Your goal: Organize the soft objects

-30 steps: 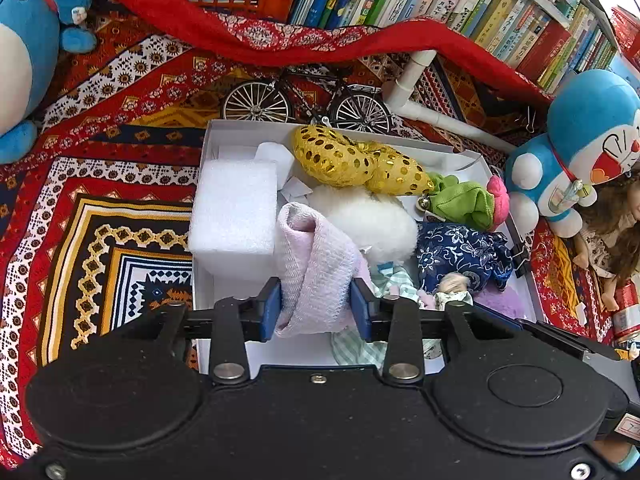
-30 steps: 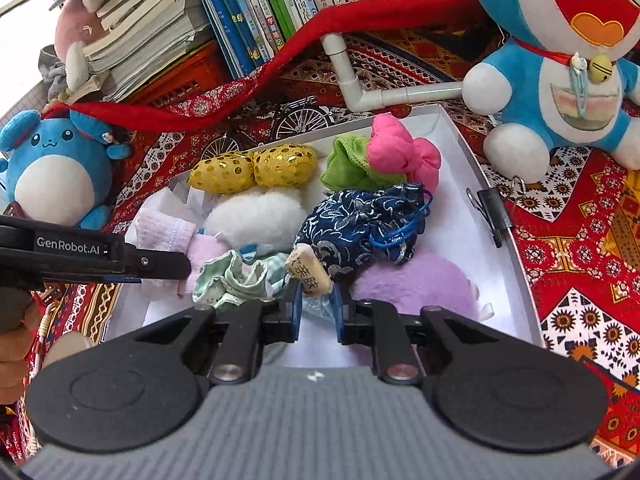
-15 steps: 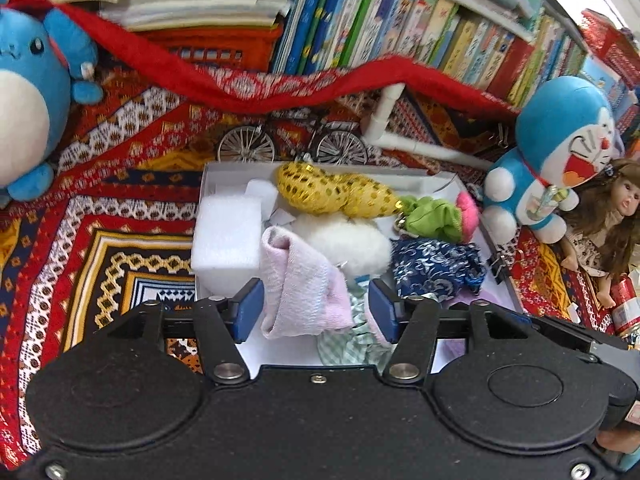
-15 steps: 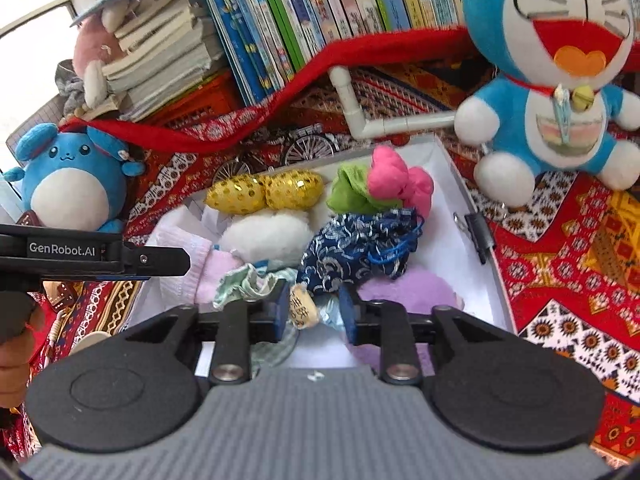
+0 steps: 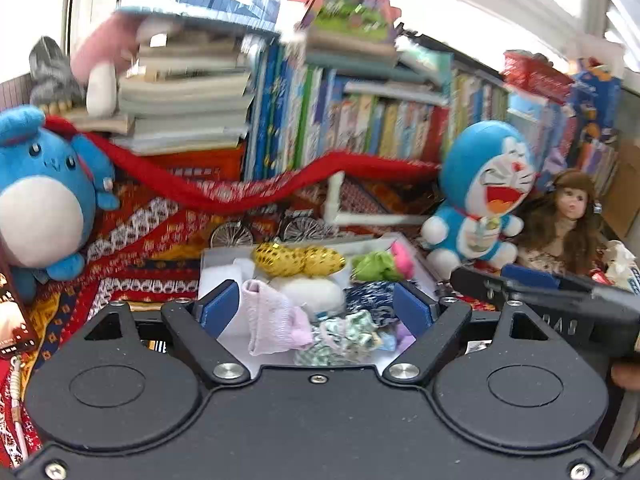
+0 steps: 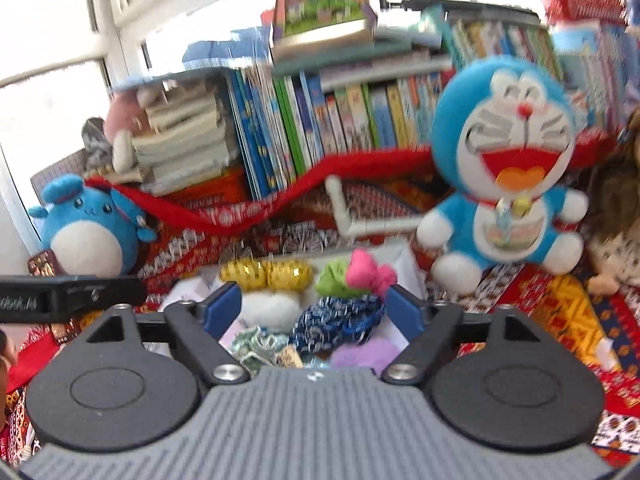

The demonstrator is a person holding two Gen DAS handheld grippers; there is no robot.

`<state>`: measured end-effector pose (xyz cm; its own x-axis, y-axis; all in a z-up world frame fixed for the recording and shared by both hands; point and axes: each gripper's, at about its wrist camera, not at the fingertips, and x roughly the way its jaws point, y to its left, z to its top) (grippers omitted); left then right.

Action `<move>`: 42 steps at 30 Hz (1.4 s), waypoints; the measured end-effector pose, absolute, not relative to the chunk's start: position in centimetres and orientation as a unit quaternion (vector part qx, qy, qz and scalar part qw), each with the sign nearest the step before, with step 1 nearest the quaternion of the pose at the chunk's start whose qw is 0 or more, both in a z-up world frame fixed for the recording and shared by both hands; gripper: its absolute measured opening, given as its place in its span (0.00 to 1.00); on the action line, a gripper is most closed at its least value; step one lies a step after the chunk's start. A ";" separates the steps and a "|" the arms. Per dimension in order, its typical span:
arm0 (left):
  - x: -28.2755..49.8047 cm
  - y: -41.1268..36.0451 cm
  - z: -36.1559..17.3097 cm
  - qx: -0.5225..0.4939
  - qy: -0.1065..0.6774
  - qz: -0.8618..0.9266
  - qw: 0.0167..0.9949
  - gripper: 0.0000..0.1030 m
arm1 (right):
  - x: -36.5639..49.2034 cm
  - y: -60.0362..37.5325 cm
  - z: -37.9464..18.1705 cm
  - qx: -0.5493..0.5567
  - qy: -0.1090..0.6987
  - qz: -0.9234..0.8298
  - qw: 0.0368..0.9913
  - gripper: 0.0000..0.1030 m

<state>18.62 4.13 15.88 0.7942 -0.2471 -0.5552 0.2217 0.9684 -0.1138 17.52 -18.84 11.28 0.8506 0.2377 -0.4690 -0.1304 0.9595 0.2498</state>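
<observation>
books (image 5: 360, 120) fill the shelves behind a red patterned cloth (image 5: 132, 236) that carries a white box (image 5: 224, 258) of soft things. both tools hang tilted down above the box's near edge, the left gripper (image 5: 316, 308) and the right gripper (image 6: 314, 308) each with jaws opening wide and pinching nothing, the right one's black body showing at the right edge of the left view. counted inside: one pink sock (image 5: 268, 320) near the left wall, two gold sequin pouches (image 5: 298, 258) at the far edge, one white puff (image 5: 310, 290), one green-and-pink bundle (image 6: 354, 276), one navy floral pouch (image 6: 336, 320), one lilac puff (image 6: 366, 354) at the near right corner, while two blue plush toys sit outside, a round blue plush (image 5: 40, 200) left and a doraemon plush (image 6: 508, 168) right.
</observation>
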 end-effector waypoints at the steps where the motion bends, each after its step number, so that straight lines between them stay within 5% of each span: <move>1: 17.7 4.0 16.1 -0.020 0.286 -0.125 0.950 0.82 | 16.9 -19.0 11.7 0.103 0.245 0.096 0.959 0.89; 4: 14.8 3.8 16.4 -0.016 0.261 -0.126 0.957 0.83 | 14.8 -19.3 12.9 0.093 0.207 0.101 0.969 1.00; 15: 6.9 3.9 14.6 -0.023 0.194 -0.101 0.975 0.88 | 8.6 -19.8 13.4 0.070 0.141 0.095 0.983 1.00; 42: 3.6 3.9 7.5 -0.035 0.239 -0.062 0.968 0.95 | 3.7 -19.9 7.4 0.077 0.150 0.087 0.982 1.00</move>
